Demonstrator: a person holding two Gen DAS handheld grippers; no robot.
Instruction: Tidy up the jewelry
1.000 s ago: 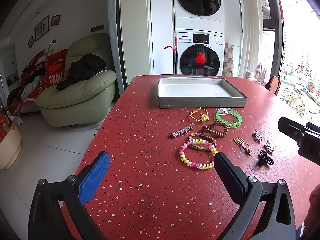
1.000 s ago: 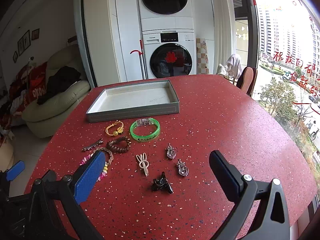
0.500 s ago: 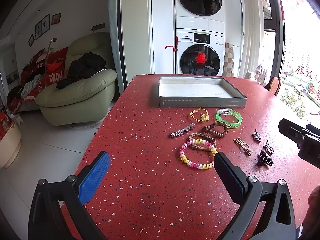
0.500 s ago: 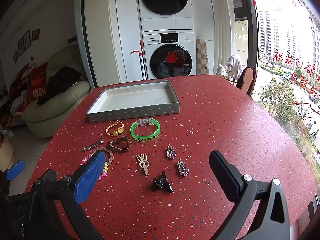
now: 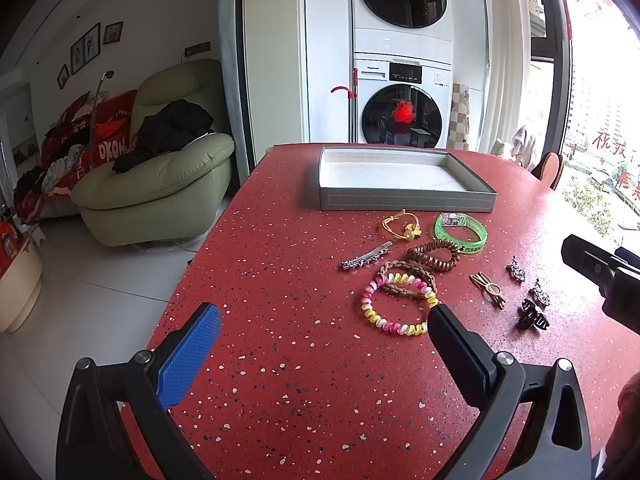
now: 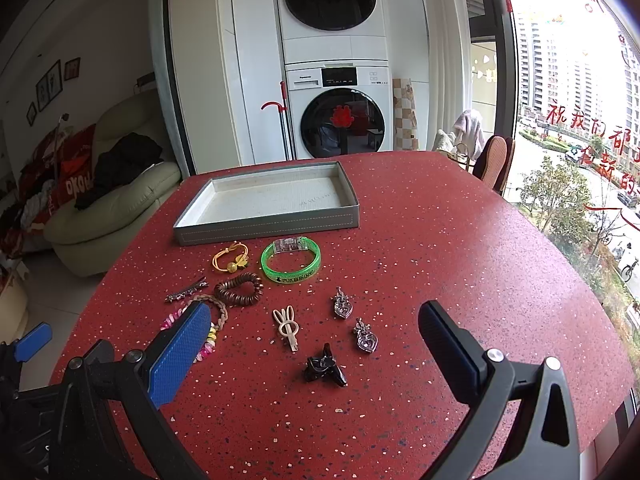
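Note:
An empty grey tray [image 5: 408, 201] [image 6: 266, 230] stands at the far side of the red table. Before it lie a yellow cord bracelet [image 5: 402, 226], a green bangle [image 5: 461, 233] [image 6: 291, 259], a brown coil tie [image 5: 434, 254], a silver hair clip [image 5: 366, 258], a braided band [image 5: 406, 276], a pink-yellow coil bracelet [image 5: 394, 308], a beige clip [image 6: 287, 327], two silver charms [image 6: 342, 304] and a black claw clip [image 6: 324, 367]. My left gripper [image 5: 320, 340] is open and empty, near the coil bracelet. My right gripper [image 6: 314, 340] is open and empty above the black claw clip.
The table edge [image 5: 192, 276] drops off at left toward a green armchair [image 5: 160, 184]. Stacked washing machines [image 6: 340, 80] stand behind the table. A chair [image 6: 494, 164] and a window are at the right.

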